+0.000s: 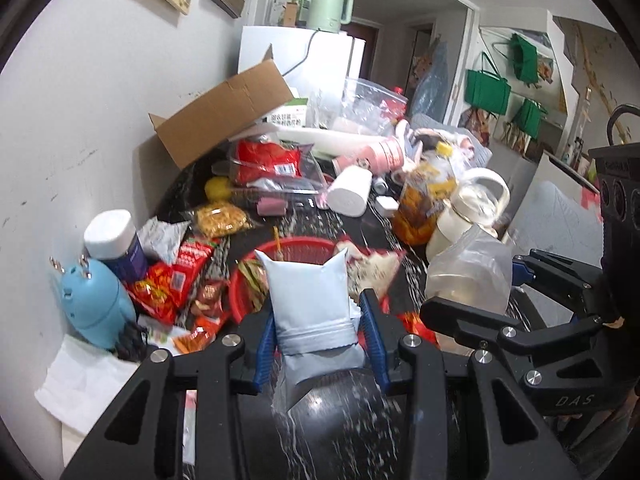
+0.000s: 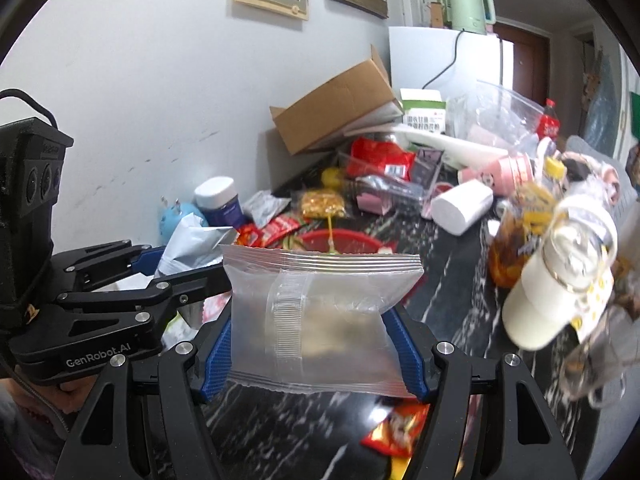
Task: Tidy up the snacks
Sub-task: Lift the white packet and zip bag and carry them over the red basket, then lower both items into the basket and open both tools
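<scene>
Both jaws are closed on packets: the left gripper (image 1: pixel 320 344) pinches a pale blue pouch (image 1: pixel 308 300) narrowly, the right gripper (image 2: pixel 316 344) clamps a clear packet (image 2: pixel 320 320) more widely. Each packet stands upright between its pads, long axis along the fingers. A red basket (image 1: pixel 296 246) lies just ahead and below, nearer the left gripper, so a short forward drop is judged enough.
</scene>
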Demonstrator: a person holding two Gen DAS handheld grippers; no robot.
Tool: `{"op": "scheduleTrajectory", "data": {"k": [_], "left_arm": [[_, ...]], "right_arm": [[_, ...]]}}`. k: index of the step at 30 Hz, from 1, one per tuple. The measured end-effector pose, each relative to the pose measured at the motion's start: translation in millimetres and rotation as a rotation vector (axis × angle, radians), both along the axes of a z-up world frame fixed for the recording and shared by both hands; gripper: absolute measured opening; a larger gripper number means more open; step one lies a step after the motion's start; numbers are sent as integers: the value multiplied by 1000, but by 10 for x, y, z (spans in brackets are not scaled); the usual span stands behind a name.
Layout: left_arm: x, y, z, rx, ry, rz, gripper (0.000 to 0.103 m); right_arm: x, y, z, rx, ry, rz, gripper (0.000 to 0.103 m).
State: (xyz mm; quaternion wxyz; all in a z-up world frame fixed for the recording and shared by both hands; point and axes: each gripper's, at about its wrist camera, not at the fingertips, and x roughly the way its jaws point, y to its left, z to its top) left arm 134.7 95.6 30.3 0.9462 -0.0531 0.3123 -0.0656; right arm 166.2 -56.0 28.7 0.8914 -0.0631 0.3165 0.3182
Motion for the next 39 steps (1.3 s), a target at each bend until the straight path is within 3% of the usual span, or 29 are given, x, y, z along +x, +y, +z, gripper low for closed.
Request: {"op": "scheduleTrajectory", "data": {"k": [8, 16, 21, 30, 39], "left_arm": [[416, 195, -43, -24, 3, 47, 38], [799, 325, -195, -54, 35, 82, 38], [986, 352, -334, -31, 71, 102, 38], [1177, 302, -634, -3, 156, 94, 38], [1234, 293, -754, 0, 194, 92, 38]], "right_arm": [[432, 184, 41, -12, -17, 8, 69], [856, 299, -63, -14, 2, -7, 69], [1106, 342, -218, -28, 37, -21, 69], [1332, 358, -585, -59, 127, -20, 69], [1331, 456, -707, -110, 140, 14, 71]]}}
